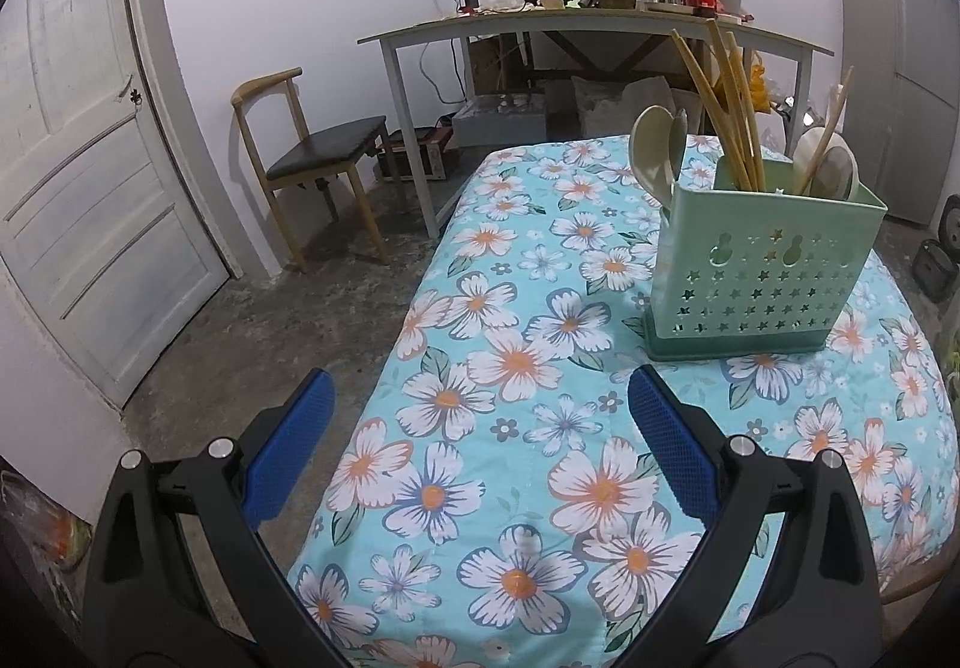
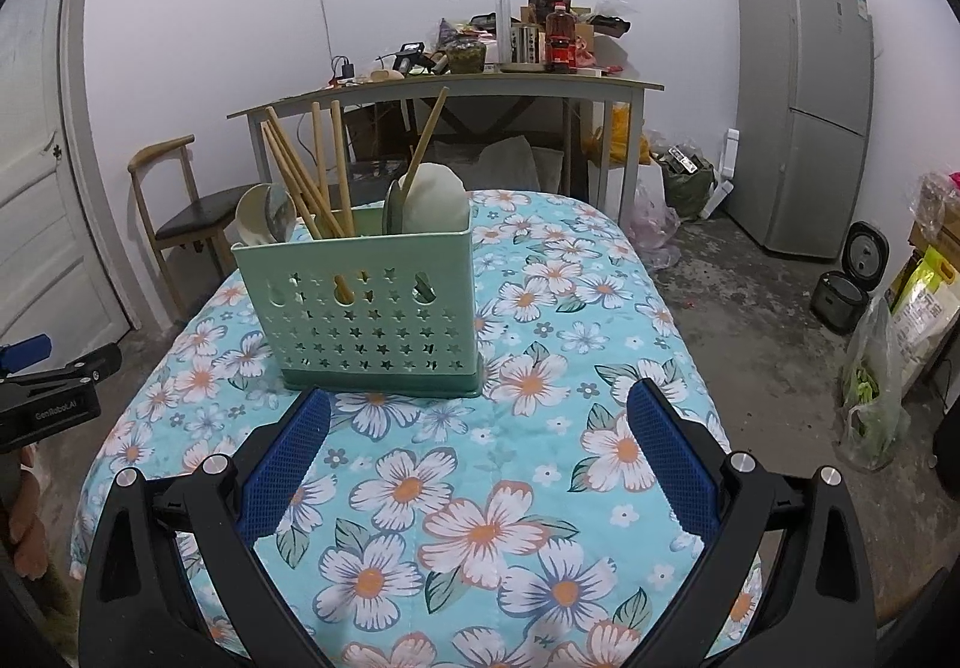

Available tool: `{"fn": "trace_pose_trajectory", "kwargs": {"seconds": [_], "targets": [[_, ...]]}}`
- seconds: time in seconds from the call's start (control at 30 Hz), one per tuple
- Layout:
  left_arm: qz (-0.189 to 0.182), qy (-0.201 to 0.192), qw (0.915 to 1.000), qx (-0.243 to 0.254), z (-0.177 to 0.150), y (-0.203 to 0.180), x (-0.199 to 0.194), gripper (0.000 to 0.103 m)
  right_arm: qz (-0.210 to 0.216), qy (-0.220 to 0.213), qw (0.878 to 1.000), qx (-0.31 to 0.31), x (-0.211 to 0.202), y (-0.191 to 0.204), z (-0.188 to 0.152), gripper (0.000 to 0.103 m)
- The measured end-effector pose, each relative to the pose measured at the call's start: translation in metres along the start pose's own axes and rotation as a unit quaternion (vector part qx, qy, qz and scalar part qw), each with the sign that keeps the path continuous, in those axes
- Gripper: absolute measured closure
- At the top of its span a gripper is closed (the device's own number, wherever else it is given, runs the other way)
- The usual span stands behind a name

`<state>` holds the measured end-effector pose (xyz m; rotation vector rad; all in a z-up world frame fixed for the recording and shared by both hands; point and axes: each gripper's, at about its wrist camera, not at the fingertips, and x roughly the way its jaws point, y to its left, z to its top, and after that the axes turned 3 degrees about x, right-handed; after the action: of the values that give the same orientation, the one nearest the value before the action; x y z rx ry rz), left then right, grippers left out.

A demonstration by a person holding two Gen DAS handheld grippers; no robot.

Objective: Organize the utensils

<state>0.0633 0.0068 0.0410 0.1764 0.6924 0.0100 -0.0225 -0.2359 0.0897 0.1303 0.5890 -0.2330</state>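
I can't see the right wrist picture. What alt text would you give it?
A pale green utensil holder with star-shaped holes stands on a table under a blue floral tablecloth, holding wooden chopsticks and pale spoons. The right gripper hovers open and empty in front of it, blue-padded fingers spread. Behind are a cluttered desk and a grey fridge.

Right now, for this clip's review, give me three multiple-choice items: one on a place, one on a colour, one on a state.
1. Where does the utensil holder stand?
A. on the flowered table
B. on the chair
C. on the floor

2. What colour is the holder?
A. red
B. light green
C. black

3. How is the right hand-held gripper?
A. shut on a spoon
B. shut on chopsticks
C. open, holding nothing

Answers: 1 A, its base rests on the tablecloth; 2 B, its star-punched wall is pale green; 3 C, its blue fingers stand wide apart over bare cloth.
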Motion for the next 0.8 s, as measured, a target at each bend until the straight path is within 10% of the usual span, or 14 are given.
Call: {"fn": "trace_pose_trajectory", "kwargs": {"seconds": [0.8], "targets": [[-0.003, 0.001, 1.0000, 0.001, -0.001, -0.005, 0.003, 0.008, -0.022, -0.002, 1.000, 0.020, -0.006, -0.022, -0.003, 0.007]]}}
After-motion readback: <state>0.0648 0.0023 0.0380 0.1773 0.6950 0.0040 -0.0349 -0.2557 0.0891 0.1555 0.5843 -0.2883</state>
